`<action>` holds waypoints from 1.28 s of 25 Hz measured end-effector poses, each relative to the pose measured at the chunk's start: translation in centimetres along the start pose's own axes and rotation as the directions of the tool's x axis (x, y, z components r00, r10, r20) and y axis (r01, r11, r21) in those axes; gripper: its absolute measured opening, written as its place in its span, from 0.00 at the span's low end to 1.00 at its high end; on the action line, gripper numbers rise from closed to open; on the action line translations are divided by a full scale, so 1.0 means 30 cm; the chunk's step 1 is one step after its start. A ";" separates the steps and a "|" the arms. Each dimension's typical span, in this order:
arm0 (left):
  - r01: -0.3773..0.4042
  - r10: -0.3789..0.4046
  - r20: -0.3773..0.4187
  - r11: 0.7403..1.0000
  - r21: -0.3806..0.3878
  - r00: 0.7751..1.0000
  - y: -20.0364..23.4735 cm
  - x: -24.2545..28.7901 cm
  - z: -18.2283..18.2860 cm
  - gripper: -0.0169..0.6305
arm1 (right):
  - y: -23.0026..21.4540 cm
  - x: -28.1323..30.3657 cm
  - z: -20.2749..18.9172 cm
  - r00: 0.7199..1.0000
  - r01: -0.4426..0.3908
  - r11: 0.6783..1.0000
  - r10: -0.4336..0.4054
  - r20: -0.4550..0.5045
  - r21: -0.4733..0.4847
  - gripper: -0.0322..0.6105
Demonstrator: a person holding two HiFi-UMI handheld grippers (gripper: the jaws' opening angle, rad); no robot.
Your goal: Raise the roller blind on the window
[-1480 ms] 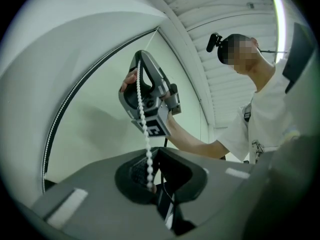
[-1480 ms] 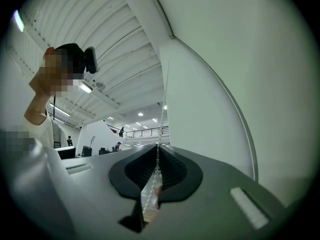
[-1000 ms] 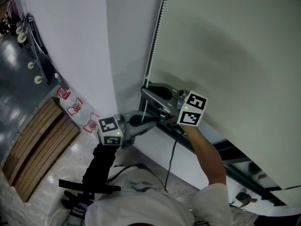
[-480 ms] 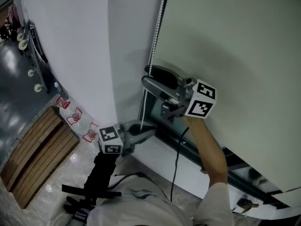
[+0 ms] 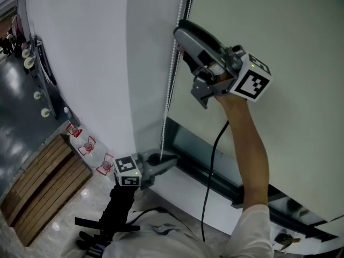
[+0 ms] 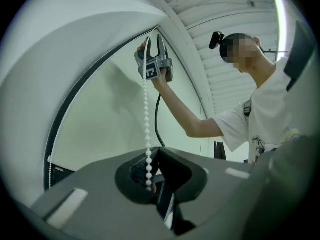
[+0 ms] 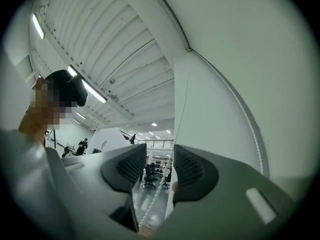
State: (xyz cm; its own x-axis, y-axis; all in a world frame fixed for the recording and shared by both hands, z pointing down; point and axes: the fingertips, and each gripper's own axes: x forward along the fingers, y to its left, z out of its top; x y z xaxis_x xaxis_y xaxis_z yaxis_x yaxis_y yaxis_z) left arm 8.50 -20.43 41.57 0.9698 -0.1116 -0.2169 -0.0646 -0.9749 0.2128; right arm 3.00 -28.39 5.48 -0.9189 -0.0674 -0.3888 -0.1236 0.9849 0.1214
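Right gripper (image 7: pixel 154 173): held high at the blind's left edge. Fingers apart and closing, with the bead chain (image 5: pixel 171 85) running between them, unpinched.
Left gripper (image 6: pixel 152 181): low, near the window frame (image 5: pixel 215 168). Fingers together, clamped on the chain.
Bead chain: one loop, two strands visible.
Roller blind (image 5: pixel 279 31): one, covering most of the window, with a glass strip bare beneath.
Room: white wall (image 5: pixel 80 52), glossy grey floor (image 5: pixel 16 90), one slatted wooden pallet (image 5: pixel 43 171).
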 end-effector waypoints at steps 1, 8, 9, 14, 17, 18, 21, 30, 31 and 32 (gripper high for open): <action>0.000 0.000 0.001 1.000 0.001 1.000 0.000 -0.001 0.001 0.03 | -0.009 0.012 0.020 1.000 0.001 1.000 -0.001 0.000 -0.009 0.29; -0.003 0.003 0.002 1.000 0.004 1.000 0.005 -0.002 0.003 0.03 | -0.072 0.055 0.087 0.999 0.037 0.999 -0.037 0.012 -0.026 0.27; -0.003 0.003 0.002 1.000 0.004 1.000 0.005 -0.004 0.001 0.03 | -0.075 0.056 0.092 0.999 0.041 0.999 -0.040 0.018 -0.025 0.26; -0.004 0.004 0.000 1.000 0.005 1.000 0.006 -0.010 -0.007 0.03 | -0.091 0.053 0.116 0.996 0.073 0.997 -0.073 0.049 -0.015 0.18; 0.005 -0.005 -0.002 1.000 0.011 1.000 0.007 -0.010 -0.012 0.03 | -0.097 0.043 0.125 0.994 0.091 0.996 -0.090 0.065 -0.011 0.09; 0.007 -0.007 -0.004 1.000 0.012 1.000 0.006 -0.009 -0.013 0.03 | -0.095 0.043 0.126 0.994 0.089 0.996 -0.088 0.065 -0.009 0.08; 0.002 -0.002 -0.003 1.000 0.002 1.000 0.003 -0.003 -0.010 0.03 | -0.079 0.051 0.127 0.995 0.080 0.997 -0.080 0.053 0.003 0.08; 0.010 -0.010 -0.005 1.000 -0.006 1.000 -0.002 0.002 -0.021 0.03 | -0.052 0.028 0.082 0.995 0.094 0.995 -0.095 0.030 0.035 0.07; 0.010 -0.010 -0.005 1.000 -0.007 1.000 -0.003 -0.002 -0.028 0.03 | -0.045 0.017 0.062 0.995 0.097 0.995 -0.098 0.028 0.035 0.07; 0.012 -0.012 -0.005 1.000 -0.007 1.000 -0.003 -0.007 -0.037 0.03 | -0.035 0.007 0.037 0.995 0.099 0.994 -0.100 0.021 0.033 0.06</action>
State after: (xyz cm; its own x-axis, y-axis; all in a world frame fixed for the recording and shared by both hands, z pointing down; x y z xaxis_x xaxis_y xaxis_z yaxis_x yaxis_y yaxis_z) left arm 8.56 -20.11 42.65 0.9716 -0.0994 -0.2146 -0.0518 -0.9748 0.2169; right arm 3.36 -29.25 4.27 -0.8939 -0.1624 -0.4179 -0.2019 0.9780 0.0518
